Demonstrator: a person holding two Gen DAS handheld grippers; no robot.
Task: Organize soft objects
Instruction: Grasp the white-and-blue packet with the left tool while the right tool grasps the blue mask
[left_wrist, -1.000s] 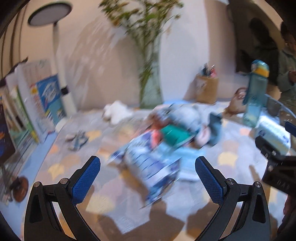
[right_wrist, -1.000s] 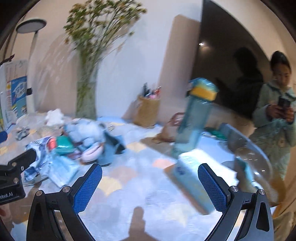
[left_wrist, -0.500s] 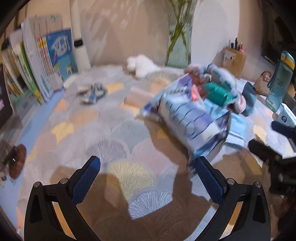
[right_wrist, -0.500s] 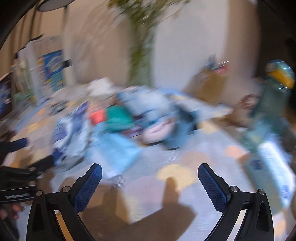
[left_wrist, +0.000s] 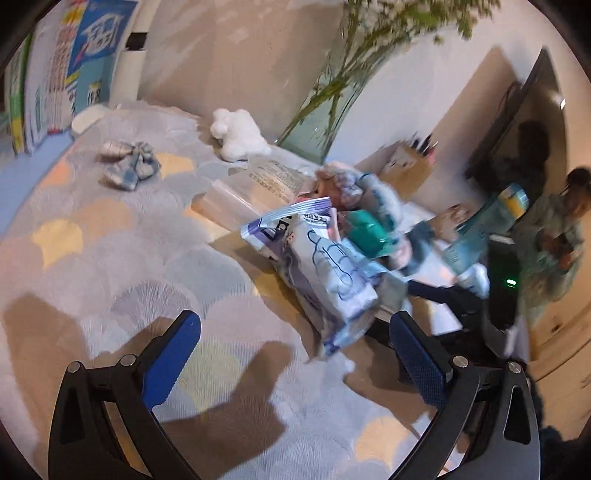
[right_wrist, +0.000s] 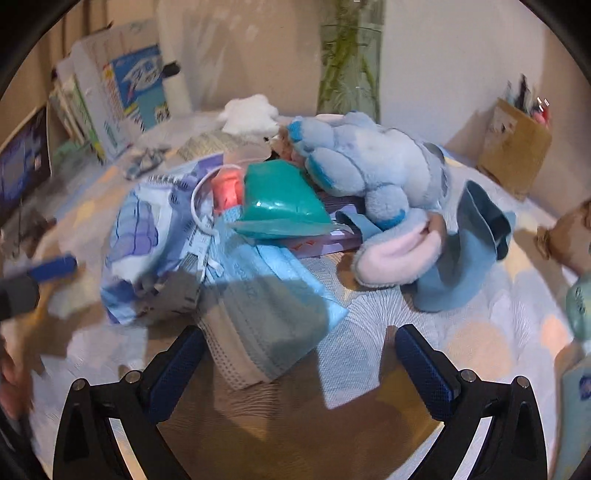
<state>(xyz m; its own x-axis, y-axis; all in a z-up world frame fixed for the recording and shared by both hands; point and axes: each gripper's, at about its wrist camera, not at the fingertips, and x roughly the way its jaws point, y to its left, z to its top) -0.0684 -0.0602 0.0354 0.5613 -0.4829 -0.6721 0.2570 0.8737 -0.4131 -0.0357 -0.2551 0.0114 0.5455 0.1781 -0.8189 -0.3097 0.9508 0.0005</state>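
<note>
The heap of soft things sits in the middle of the scallop-patterned tablecloth (right_wrist: 461, 343), and the right gripper (right_wrist: 299, 365) is the one squarely lined up on it: its blue pads are spread wide with nothing between them, and the stack of pale blue face masks (right_wrist: 266, 314) lies straight ahead, its near corner reaching down between the two fingers. That stack runs long from upper left to lower right in the right wrist view, so its long axis lies at a slant across the line between the pads. Behind it, further along the same heading, are the teal pouch (right_wrist: 280, 203) and the blue plush toy (right_wrist: 373, 162), the toy leaning on a blue felt piece (right_wrist: 465, 258) to its right. The left gripper (left_wrist: 295, 362) is likewise spread and empty, hanging over bare cloth; from it the heap lies ahead and off to the right, the blue-and-white printed plastic pack (left_wrist: 325, 273) being its nearest piece, just above the right-hand pad. Motion blur makes it hard to say whether that pack rests on the masks or only beside them. On this showing the right hand is the nearer to the masks, and a short push forward would bring them between its pads.
</note>
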